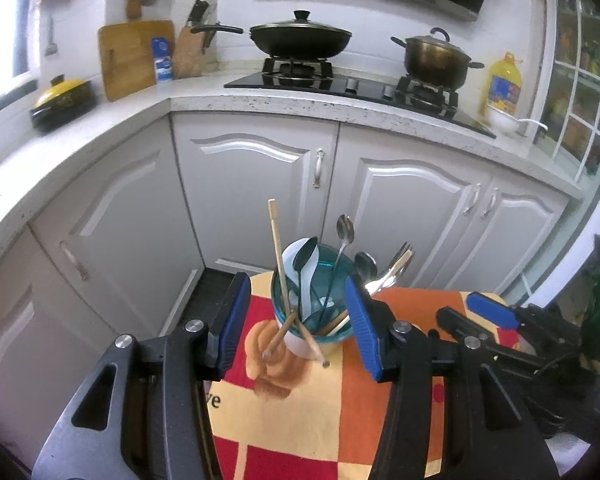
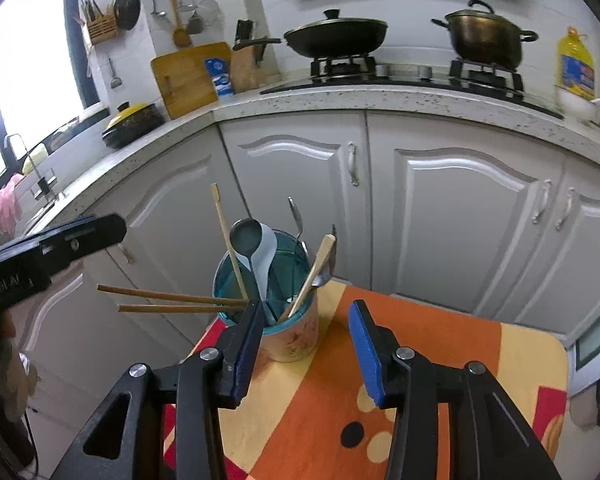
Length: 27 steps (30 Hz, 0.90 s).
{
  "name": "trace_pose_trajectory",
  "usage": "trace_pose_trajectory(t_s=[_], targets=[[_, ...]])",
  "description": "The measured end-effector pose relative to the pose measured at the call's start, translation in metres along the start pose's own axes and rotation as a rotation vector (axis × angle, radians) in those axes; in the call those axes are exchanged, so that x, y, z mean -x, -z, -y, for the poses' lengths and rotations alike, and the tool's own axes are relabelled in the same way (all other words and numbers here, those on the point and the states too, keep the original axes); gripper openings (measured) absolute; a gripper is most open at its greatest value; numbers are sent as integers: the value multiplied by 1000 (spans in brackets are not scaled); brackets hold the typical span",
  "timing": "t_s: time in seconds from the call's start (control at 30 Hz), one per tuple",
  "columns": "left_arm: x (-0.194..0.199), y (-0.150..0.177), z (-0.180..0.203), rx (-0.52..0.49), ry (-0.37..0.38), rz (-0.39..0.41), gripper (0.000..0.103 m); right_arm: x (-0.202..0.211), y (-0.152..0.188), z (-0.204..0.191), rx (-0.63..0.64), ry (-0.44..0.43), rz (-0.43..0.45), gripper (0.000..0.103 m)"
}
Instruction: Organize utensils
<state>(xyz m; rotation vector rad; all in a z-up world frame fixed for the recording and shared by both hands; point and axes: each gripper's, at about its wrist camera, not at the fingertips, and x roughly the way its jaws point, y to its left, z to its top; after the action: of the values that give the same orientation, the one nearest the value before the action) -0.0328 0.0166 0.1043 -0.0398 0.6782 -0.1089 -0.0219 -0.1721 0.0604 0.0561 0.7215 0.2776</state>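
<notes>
Both hand-held grippers, left (image 1: 296, 320) and right (image 2: 306, 344), hang released over the orange-checked desk (image 2: 440, 360) facing white kitchen cabinets (image 2: 460, 208).

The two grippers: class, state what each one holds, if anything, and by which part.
Nothing is held. The left gripper is open around the utensil cup without gripping; the right gripper is open and empty beside the cup.
</notes>
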Motion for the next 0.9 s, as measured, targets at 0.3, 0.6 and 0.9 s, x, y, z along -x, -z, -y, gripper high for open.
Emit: trace_pose_trajectory(t_s=[0.3,0.6,0.9], targets=[[19,27,8,-11,-62,18,48,24,5,-18,-14,54,4,43],[32,38,-2,41,-53,19,48,34,11,-31,-9,58,-1,43],[37,39,-5,42,-66,27,48,40,13,-36,-7,70,3,43]])
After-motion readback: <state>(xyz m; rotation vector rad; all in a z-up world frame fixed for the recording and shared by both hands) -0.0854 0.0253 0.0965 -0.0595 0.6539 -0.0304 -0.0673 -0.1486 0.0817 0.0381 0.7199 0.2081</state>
